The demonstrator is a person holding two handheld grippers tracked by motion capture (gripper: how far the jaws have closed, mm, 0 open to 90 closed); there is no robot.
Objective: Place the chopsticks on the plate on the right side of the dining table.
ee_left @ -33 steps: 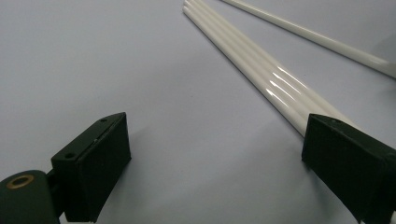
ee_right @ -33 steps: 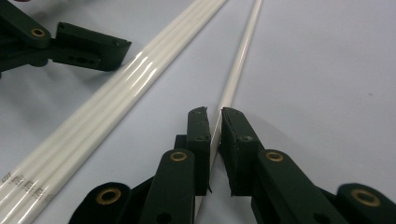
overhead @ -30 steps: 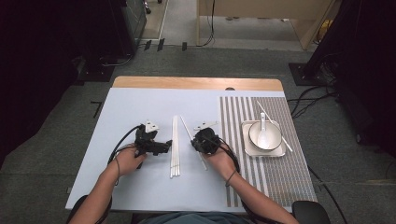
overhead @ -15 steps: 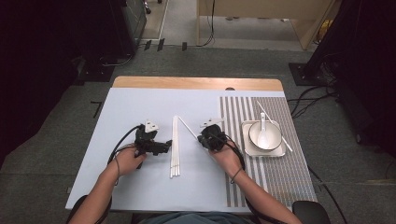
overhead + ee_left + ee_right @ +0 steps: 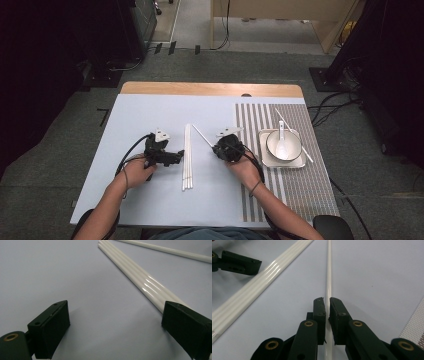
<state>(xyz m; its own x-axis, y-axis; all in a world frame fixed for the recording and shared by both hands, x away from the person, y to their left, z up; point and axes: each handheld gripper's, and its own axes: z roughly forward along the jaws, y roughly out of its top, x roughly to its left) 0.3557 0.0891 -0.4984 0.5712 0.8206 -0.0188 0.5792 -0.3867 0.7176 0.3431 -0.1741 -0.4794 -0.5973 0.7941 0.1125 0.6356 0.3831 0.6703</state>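
Black jaws of the right gripper [image 5: 327,305] pinch a single white stick [image 5: 328,270] that runs straight ahead over the pale blue table [image 5: 150,115]. Just left of it lies a bundle of white sticks [image 5: 187,156], side by side. The left gripper [image 5: 120,325] rests spread wide beside that bundle, one jaw touching its edge.

Desk [image 5: 150,200]: pale blue top, bare wooden strip [image 5: 210,89] along the far edge, grey striped mat [image 5: 300,195] over its right part. Floor [image 5: 60,170]: grey carpet with black cables [image 5: 330,107] trailing across. Light wooden furniture [image 5: 280,20] at the far side. Dark equipment [image 5: 125,30] far left; the room's sides lie in shadow.
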